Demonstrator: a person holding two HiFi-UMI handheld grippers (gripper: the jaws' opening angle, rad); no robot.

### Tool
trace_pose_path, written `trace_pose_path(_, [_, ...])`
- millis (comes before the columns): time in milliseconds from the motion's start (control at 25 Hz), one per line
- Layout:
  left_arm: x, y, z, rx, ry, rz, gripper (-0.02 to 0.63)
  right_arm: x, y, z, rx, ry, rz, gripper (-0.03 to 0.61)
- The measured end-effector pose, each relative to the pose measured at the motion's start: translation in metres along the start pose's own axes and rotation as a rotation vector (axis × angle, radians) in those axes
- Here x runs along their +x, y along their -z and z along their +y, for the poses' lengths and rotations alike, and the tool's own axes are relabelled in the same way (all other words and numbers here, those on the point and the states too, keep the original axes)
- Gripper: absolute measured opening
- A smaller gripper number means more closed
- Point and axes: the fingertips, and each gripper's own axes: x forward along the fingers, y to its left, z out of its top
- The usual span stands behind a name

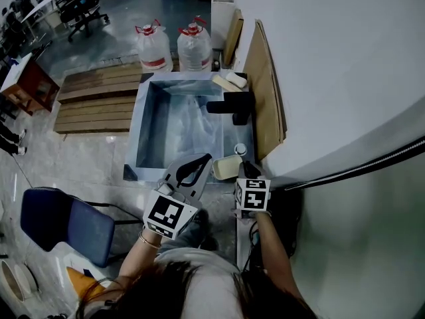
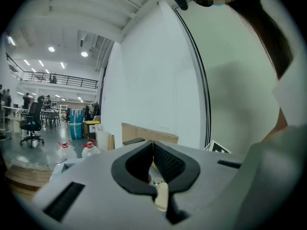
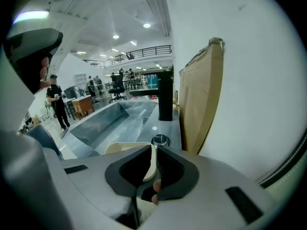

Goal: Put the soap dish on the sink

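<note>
The cream soap dish (image 1: pixel 227 167) hangs over the near right corner of the steel sink (image 1: pixel 143 121), beside a small round fitting (image 1: pixel 240 149) on the sink ledge. My right gripper (image 1: pixel 245 168) is shut on the dish's right rim; in the right gripper view the rim (image 3: pixel 151 163) stands between the closed pads of my right gripper (image 3: pixel 154 153), and the dish body (image 3: pixel 123 148) reaches left. Just left of the dish, my left gripper (image 1: pixel 203 159) is raised and shut with nothing in it. In its own view the left gripper (image 2: pixel 153 150) points at the white wall.
A black faucet (image 1: pixel 232 105) stands on the sink's right ledge, with soap bars (image 1: pixel 231 80) at the far corner. Cardboard sheets (image 1: pixel 265 92) lean on the wall. Two water bottles (image 1: pixel 174 45) and a wooden pallet (image 1: pixel 96 102) lie beyond. A blue chair (image 1: pixel 63 221) stands left.
</note>
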Motion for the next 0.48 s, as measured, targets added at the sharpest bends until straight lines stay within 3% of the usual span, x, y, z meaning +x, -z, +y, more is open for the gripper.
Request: trace_pose_path(480, [-0.033, -0.013, -0.016, 0.007, -0.042, -0.033, 0.009, -0.055, -0.032, 0.026, -0.035, -0.017, -0.144, 0.035])
